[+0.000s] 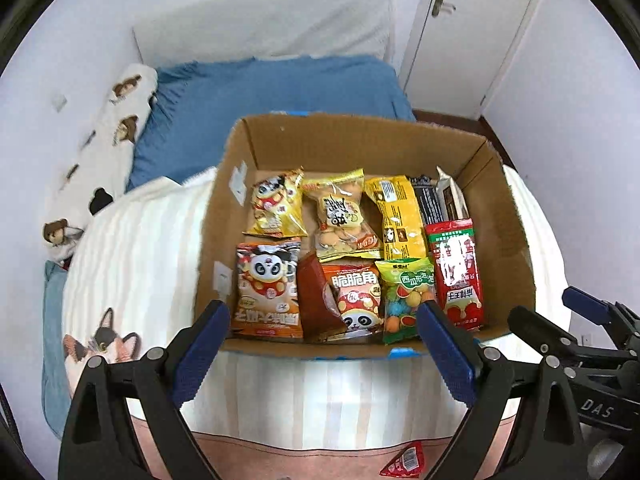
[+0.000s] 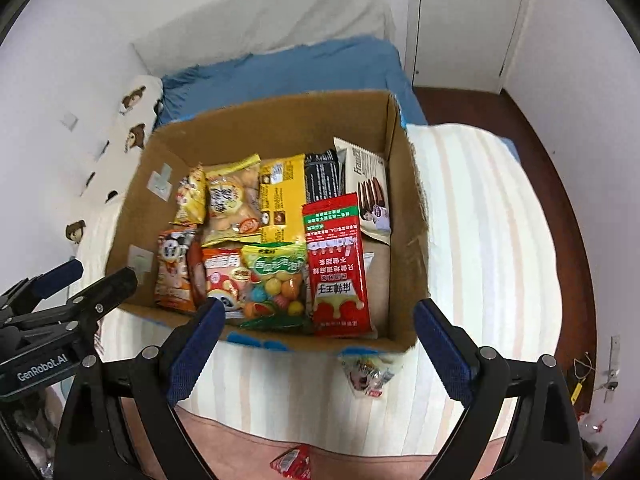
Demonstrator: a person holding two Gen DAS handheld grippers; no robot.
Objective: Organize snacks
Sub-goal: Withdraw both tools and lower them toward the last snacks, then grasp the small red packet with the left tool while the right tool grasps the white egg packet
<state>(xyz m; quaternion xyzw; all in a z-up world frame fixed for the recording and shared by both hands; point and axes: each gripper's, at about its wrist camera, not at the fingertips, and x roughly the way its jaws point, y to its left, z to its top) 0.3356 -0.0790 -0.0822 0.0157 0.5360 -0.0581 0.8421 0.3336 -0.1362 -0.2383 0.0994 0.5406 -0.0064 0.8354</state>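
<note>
An open cardboard box (image 1: 516, 216) (image 2: 408, 216) sits on a striped blanket and holds several snack packs in rows. A red pack (image 1: 458, 272) (image 2: 340, 264) lies at the right of the front row, beside a green candy bag (image 1: 406, 296) (image 2: 276, 280). My left gripper (image 1: 322, 344) is open and empty just in front of the box. My right gripper (image 2: 316, 344) is open and empty at the box's front edge. A small white snack packet (image 2: 368, 376) lies on the blanket outside the box. A small red packet (image 1: 404, 460) (image 2: 292, 462) lies nearer me.
The box rests on a bed with a striped blanket (image 1: 140, 248) (image 2: 480, 220) and blue sheet (image 1: 276, 88). A cat-print pillow (image 1: 100, 344) lies at left. A white wall, a door (image 2: 460, 20) and dark wood floor (image 2: 560, 184) are at right.
</note>
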